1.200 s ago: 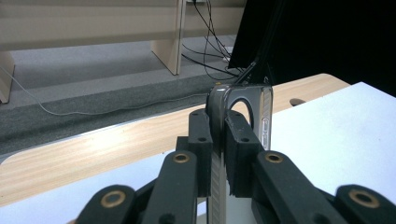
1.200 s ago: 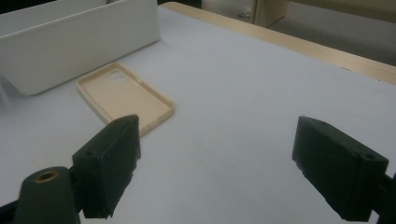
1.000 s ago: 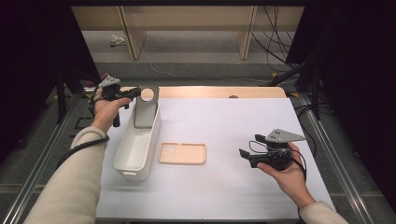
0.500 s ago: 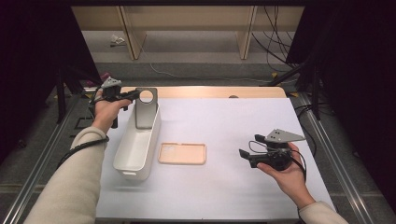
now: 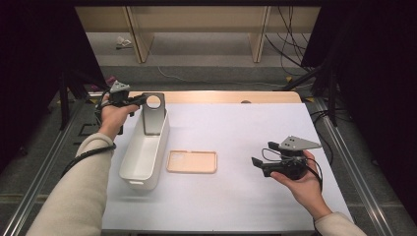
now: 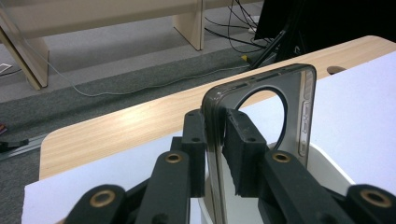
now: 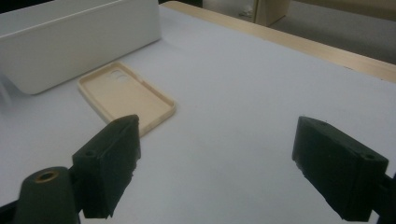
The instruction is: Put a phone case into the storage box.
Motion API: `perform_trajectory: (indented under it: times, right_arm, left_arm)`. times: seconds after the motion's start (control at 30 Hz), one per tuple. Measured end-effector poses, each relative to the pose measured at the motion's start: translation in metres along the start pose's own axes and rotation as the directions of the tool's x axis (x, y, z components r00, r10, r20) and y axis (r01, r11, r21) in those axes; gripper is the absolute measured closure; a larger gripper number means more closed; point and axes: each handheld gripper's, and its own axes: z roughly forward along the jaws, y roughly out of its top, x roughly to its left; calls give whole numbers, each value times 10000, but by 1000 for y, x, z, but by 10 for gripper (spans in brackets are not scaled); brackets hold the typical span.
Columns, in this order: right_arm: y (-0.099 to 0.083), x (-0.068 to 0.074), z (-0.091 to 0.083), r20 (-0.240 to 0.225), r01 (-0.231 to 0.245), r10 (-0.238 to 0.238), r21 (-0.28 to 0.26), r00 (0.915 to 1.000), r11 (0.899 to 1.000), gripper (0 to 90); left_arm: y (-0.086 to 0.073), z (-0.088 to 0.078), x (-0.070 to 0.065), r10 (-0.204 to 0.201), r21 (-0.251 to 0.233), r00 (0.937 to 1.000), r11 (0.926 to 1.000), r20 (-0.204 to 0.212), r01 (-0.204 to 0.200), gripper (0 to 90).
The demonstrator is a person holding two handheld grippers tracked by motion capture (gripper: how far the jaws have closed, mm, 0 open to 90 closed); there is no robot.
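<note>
Left gripper (image 5: 139, 101) jaws just easing apart, grey phone case (image 5: 153, 114) upright between them, standing in white bin (image 5: 142, 160). Right gripper (image 5: 259, 164) open, empty, near beige case (image 5: 192, 161).

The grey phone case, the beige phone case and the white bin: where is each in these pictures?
grey phone case (image 6: 299, 107), left gripper view, on its rim beside the round cutout.
beige phone case (image 5: 192, 162), high view, middle of its inner face.
white bin (image 5: 132, 162), high view, on its left wall.
</note>
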Motion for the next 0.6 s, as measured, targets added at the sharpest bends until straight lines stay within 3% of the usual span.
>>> perform_trajectory:
  times: [0.6]
  right_arm:
    - [0,0,0,-9,8,-8,-2,10000,10000,161]
  left_arm:
    - [2,6,-4,394,460,9968,9983,-692,-363,713]
